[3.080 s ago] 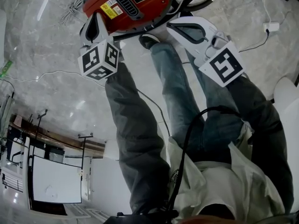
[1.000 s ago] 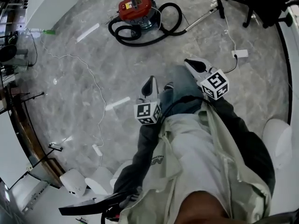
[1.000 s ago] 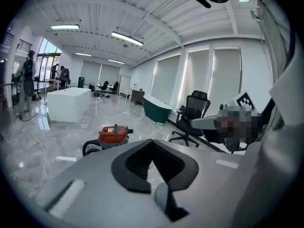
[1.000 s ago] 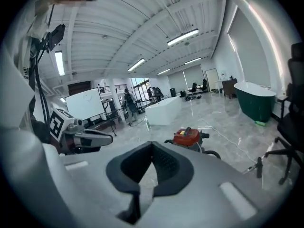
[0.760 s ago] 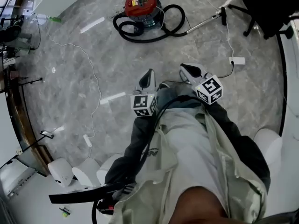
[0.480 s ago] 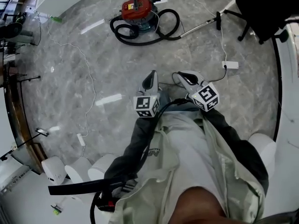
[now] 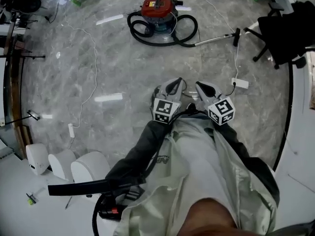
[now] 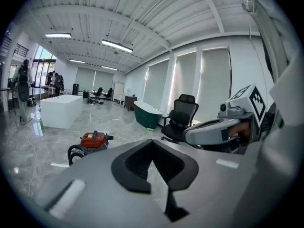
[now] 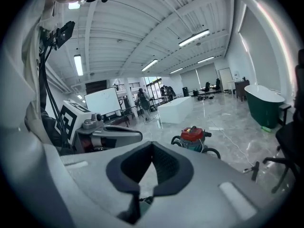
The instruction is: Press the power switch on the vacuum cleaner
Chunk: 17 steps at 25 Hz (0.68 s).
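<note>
Vacuum [image 7: 158, 9] is on the marble floor [image 7: 123, 63] at the top of the head view, red lid up. A black hose [image 7: 162, 36] is looped round it and the wand [image 7: 214, 38] lies off to its right. Power switch is too small to make out. Both grippers are well apart from the vacuum, held side by side close to the person's torso, tips pointing roughly toward it. Left gripper [image 7: 173, 86]: jaws closed tip to tip, nothing between them, only floor visible through the gap in the pads. Right gripper [image 7: 203, 88]: same, jaws together and empty. In the left gripper view the vacuum [image 8: 93, 140] is small and far off, left of the jaw tips. The right gripper [image 8: 209, 133] is alongside at the right, with a chair [image 8: 183, 120] and a green tub [image 8: 146, 115] further back. In the right gripper view the vacuum [image 9: 194, 136] is in the distance just right of the jaw tips, the left gripper [image 9: 111, 137] is at the left and the tub [image 9: 266, 106] at the right edge. A white power strip [image 7: 240, 83] lies on the floor near the right gripper, its cord running up toward the wand.
</note>
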Available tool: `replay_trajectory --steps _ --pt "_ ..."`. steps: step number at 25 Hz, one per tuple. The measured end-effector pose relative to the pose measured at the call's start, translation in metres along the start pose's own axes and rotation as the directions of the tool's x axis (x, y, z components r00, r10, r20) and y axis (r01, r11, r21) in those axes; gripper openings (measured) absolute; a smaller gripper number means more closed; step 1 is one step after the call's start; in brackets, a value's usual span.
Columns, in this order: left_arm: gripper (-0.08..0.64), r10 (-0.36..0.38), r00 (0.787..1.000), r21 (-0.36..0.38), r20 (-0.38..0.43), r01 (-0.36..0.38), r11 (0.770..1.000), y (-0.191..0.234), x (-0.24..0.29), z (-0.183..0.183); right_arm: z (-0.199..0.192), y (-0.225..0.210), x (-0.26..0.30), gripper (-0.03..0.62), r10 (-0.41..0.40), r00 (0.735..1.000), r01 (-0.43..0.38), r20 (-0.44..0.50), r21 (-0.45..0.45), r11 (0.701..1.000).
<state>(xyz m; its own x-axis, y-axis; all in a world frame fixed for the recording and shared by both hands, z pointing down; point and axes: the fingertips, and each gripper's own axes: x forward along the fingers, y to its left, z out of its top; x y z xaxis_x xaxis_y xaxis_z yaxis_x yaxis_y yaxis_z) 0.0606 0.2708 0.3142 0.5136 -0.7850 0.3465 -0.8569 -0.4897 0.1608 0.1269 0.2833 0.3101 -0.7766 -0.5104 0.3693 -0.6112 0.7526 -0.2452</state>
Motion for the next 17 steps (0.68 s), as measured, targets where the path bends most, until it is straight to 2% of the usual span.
replay_trajectory --steps 9,11,17 --pt "0.000 0.086 0.995 -0.008 0.049 -0.086 0.996 0.007 -0.015 -0.002 0.003 0.015 -0.003 0.000 0.071 0.997 -0.070 0.013 -0.067 0.995" --pt "0.000 0.078 0.996 -0.018 0.038 -0.077 0.997 0.002 -0.011 -0.005 0.000 0.013 -0.008 0.000 0.067 0.998 -0.067 0.012 -0.061 0.996" --pt "0.000 -0.006 1.000 -0.001 0.016 0.006 1.000 -0.027 -0.005 -0.013 -0.007 0.006 -0.036 0.000 -0.008 1.000 0.008 0.012 -0.016 1.000"
